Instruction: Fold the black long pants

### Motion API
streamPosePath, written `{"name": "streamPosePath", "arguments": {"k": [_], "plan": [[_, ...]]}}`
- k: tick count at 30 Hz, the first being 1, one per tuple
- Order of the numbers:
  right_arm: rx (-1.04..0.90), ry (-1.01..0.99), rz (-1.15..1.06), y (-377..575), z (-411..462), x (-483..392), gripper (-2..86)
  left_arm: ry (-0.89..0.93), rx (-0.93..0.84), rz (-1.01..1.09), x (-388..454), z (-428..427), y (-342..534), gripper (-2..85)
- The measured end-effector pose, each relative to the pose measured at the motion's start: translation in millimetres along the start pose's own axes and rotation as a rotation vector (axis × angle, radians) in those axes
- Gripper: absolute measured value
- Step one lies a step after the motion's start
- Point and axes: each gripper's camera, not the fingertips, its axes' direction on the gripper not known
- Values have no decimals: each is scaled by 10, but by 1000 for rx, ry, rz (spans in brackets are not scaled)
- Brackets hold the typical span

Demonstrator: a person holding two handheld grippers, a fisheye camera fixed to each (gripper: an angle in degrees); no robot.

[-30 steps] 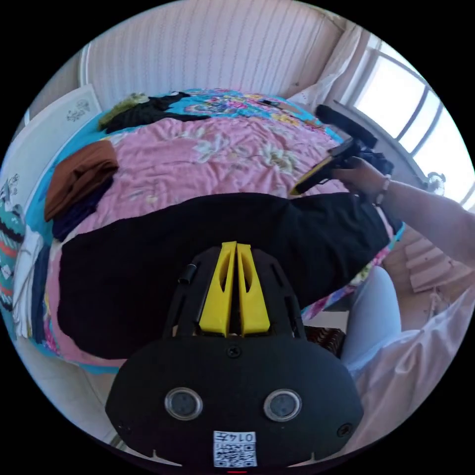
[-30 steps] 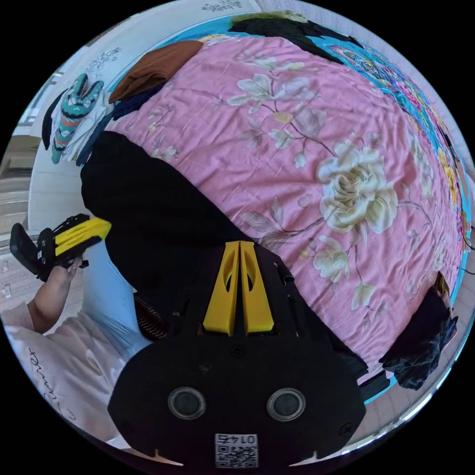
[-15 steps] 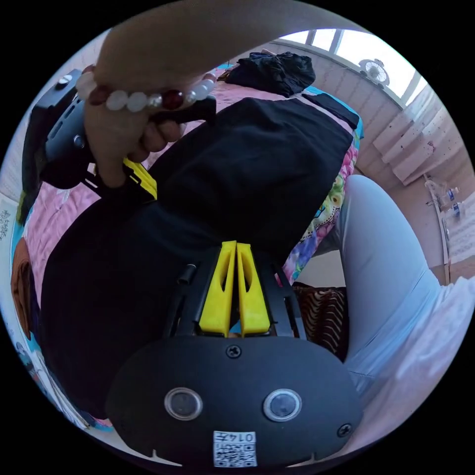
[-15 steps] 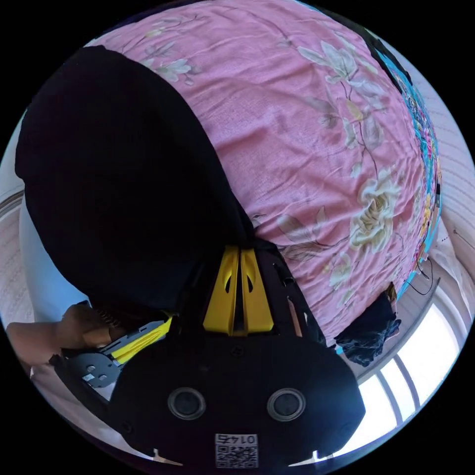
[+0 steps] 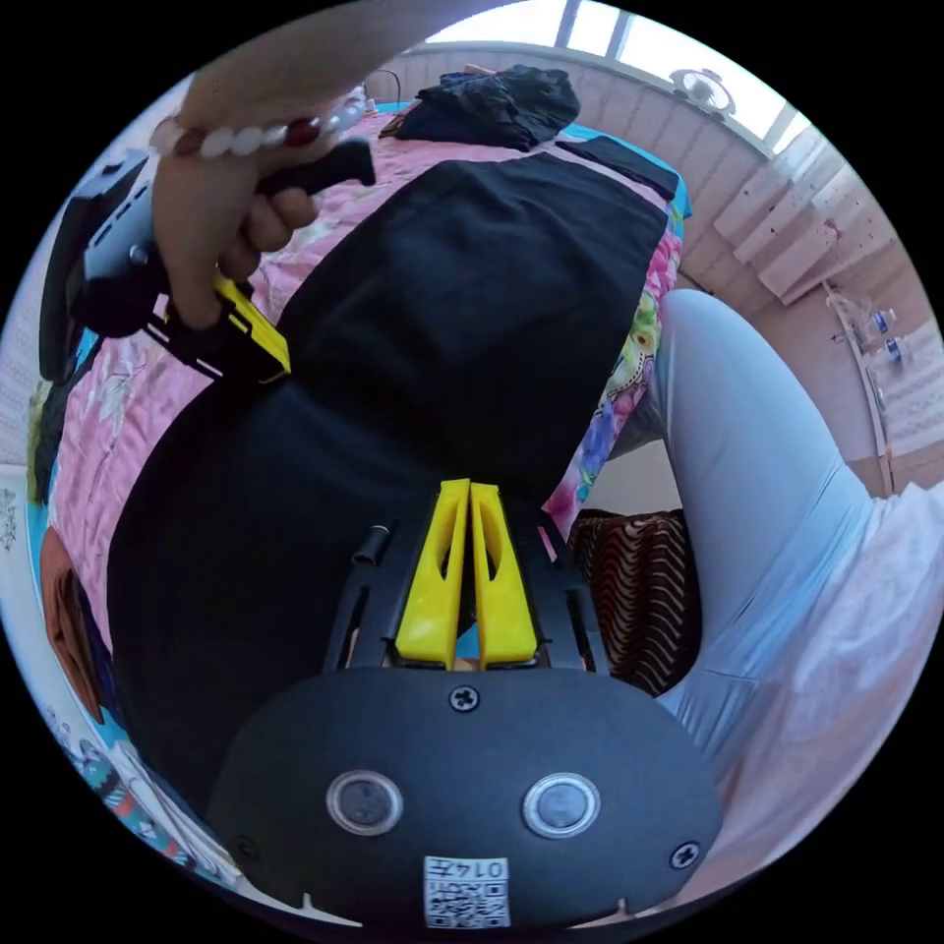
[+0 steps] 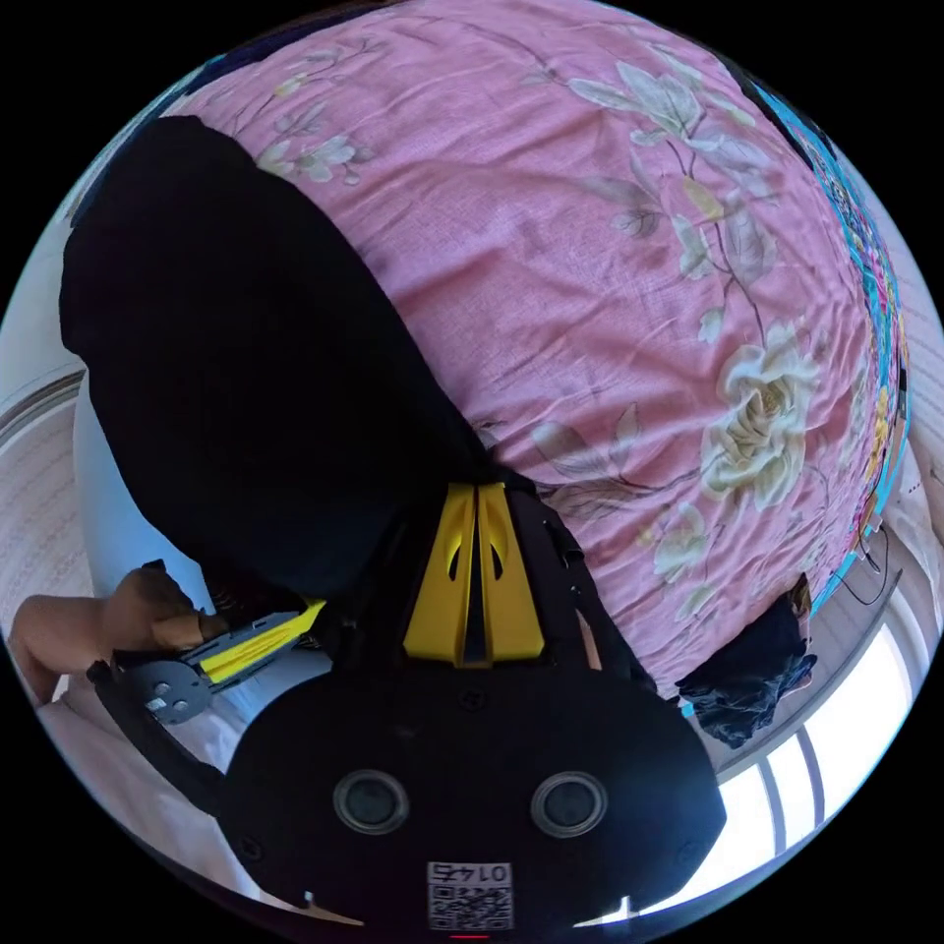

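The black long pants (image 5: 462, 324) lie spread across the pink floral bedspread (image 6: 629, 246), running along the bed's near edge. In the left gripper view, the left gripper (image 5: 469, 492) has its yellow jaws closed together with their tips down in the pants' cloth; whether any cloth is pinched between them cannot be told. The right gripper (image 5: 261, 344), held in a hand (image 5: 211, 236), touches the pants' far edge. In the right gripper view, its jaws (image 6: 477, 489) are clenched where pants and bedspread meet; a grip on cloth cannot be told.
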Motion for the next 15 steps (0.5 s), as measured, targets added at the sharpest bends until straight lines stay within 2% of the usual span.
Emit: {"name": "streamPosePath", "arguments": {"k": [4, 10, 15], "plan": [[-44, -2, -19, 116, 139, 43, -4, -49, -23, 66, 100, 70, -177, -10], [-85, -62, 23, 465, 373, 209, -4, 18, -48, 0, 12, 151, -430, -9], [22, -98, 85, 1100, 551, 322, -4, 4, -70, 15, 45, 171, -622, -9]]}}
